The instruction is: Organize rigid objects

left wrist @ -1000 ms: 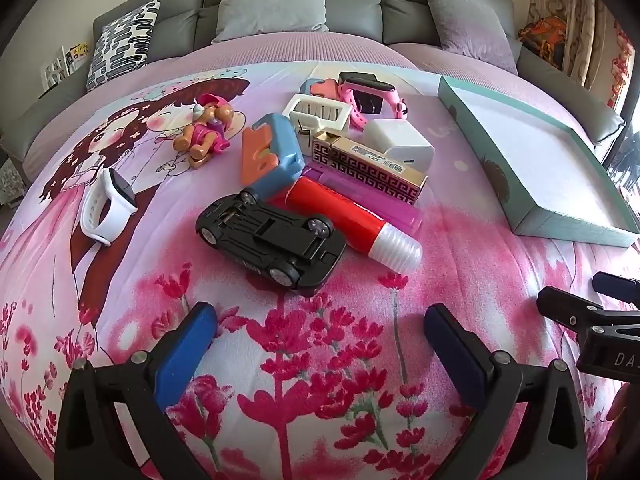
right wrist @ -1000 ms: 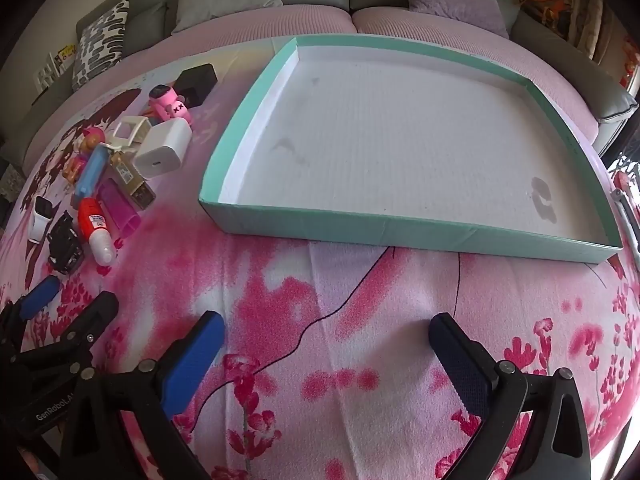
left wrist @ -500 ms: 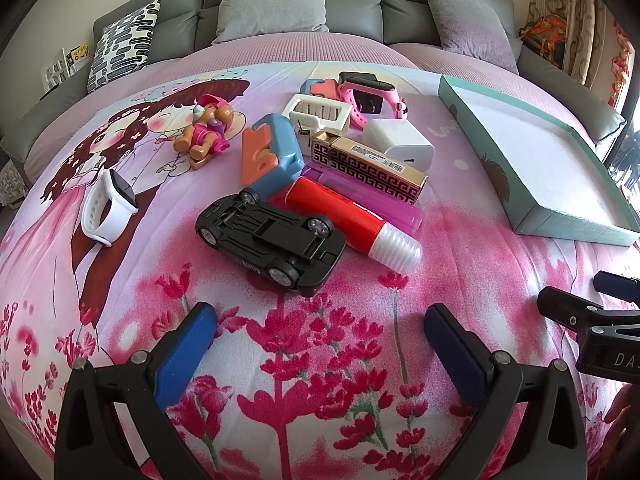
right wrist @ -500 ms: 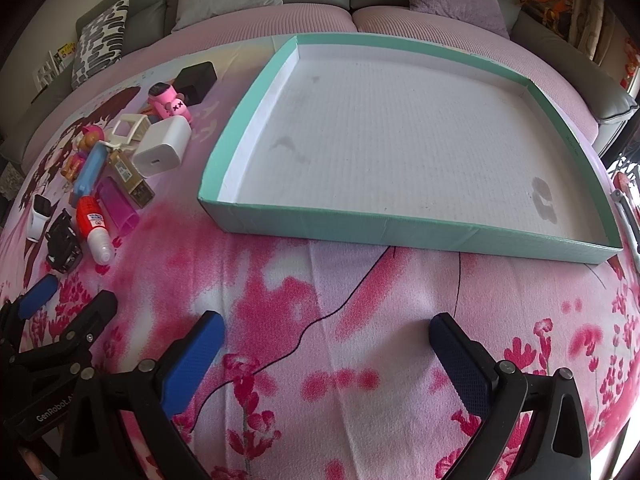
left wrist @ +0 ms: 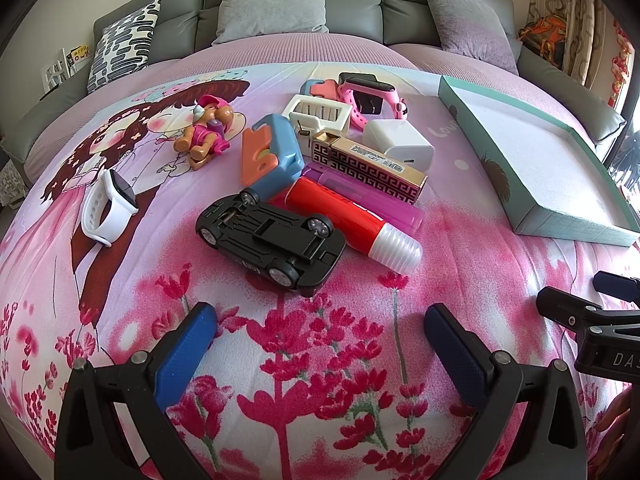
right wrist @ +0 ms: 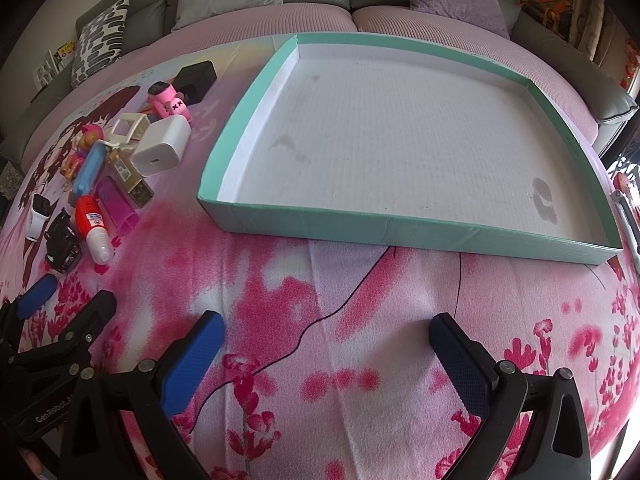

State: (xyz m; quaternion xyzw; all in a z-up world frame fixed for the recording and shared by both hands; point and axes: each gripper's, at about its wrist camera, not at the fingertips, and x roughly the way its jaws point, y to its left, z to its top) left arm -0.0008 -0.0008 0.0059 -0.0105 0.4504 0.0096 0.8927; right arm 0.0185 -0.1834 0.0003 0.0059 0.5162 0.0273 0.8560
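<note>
Since the earlier frames nothing has shifted: both grippers and every object keep their positions. The left gripper (left wrist: 320, 332) hovers over the floral bedspread (left wrist: 320, 380) with jaws spread wide, holding nothing. The right gripper (right wrist: 326, 340) is equally wide open and empty, facing the teal tray (right wrist: 400, 232), which contains no objects. Just beyond the left gripper lies an upturned black toy car (left wrist: 272, 240), touching a red glue stick (left wrist: 352, 220). A magenta tube (left wrist: 372, 200) and a gold patterned box (left wrist: 368, 164) lie behind the stick, with a white charger (left wrist: 400, 144) farther back. A blue-and-orange toy (left wrist: 272, 156) stands left of the box. A white smartwatch (left wrist: 108, 208) and a doll figure (left wrist: 204, 136) lie apart at far left. A pink watch (left wrist: 372, 96) and a white frame (left wrist: 320, 112) occupy the far end. The tray sits well right of the pile.
</note>
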